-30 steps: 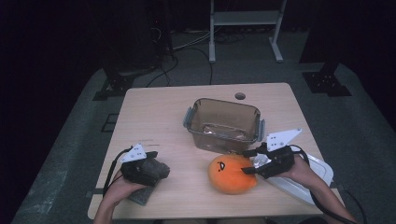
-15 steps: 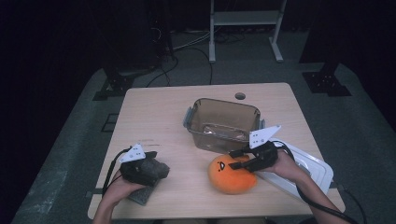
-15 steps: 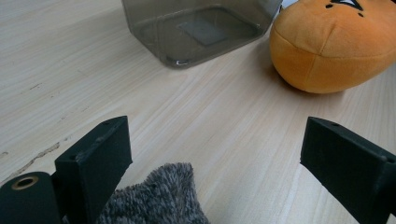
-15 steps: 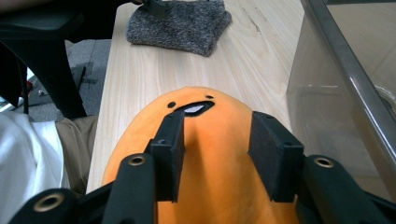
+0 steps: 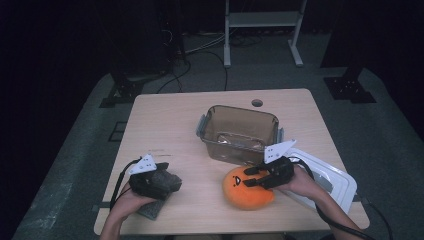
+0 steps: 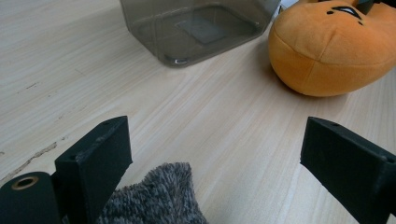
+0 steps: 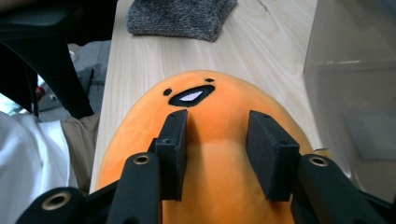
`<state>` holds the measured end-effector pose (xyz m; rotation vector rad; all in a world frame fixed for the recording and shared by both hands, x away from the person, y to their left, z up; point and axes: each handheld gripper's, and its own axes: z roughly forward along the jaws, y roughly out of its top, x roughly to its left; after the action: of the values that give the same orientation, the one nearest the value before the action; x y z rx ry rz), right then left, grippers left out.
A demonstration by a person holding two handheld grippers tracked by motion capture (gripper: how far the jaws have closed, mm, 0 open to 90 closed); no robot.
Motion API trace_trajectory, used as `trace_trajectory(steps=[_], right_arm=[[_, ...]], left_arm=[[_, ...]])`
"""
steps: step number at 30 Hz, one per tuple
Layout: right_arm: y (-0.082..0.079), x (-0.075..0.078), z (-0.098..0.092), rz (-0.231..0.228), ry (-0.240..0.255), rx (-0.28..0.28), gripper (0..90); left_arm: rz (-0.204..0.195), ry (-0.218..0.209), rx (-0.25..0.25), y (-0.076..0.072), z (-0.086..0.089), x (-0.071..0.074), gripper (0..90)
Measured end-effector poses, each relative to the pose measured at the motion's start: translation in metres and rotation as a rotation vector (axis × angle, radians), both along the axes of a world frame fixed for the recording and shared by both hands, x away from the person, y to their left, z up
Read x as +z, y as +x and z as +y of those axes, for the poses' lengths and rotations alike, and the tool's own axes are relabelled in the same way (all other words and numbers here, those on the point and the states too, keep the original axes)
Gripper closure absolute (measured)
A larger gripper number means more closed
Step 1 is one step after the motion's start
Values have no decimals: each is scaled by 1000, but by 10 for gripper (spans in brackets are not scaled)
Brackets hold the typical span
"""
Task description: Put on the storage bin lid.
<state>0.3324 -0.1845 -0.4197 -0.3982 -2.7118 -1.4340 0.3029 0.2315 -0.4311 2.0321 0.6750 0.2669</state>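
High view shows the right gripper (image 5: 252, 178) lying on top of the orange plush toy (image 5: 247, 189) at the near right of the desk (image 5: 165, 125), its jaws having just been closing and now pinching a fold of the toy's crown between the pads (the face points away from the hand). The clear bin (image 5: 240, 131) stands just beyond the toy, with its lid (image 5: 330, 177) to the right. The left gripper (image 5: 167, 175) rests at the near left, jaws wide apart over the grey cloth (image 6: 156, 198), gripping nothing.
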Motion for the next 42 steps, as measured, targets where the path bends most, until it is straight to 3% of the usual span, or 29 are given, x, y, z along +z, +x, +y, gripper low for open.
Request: trace_trajectory(steps=[4,8,14,20,25,32,42], right_arm=[[-2,-2,-1,5,3,-6,556],[-5,-2,1,-26,-10,-9,514],[-5,-2,1,-6,-7,-23,497],[-5,2,2,-26,-41,-42,488],[-5,0,1,-31,-28,-39,482],[-4,-2,-1,-23,-9,-40,482],[-2,-2,-1,23,-10,-66,489]], left_arm=[[2,-3,-1,0,-1,0,80],[4,1,-4,0,-1,0,80],[5,-1,0,0,-1,0,80],[5,0,-1,0,-1,0,80],[5,0,0,-1,-1,0,80],[9,-1,2,0,-1,-1,80],[10,1,1,0,-2,-1,80]])
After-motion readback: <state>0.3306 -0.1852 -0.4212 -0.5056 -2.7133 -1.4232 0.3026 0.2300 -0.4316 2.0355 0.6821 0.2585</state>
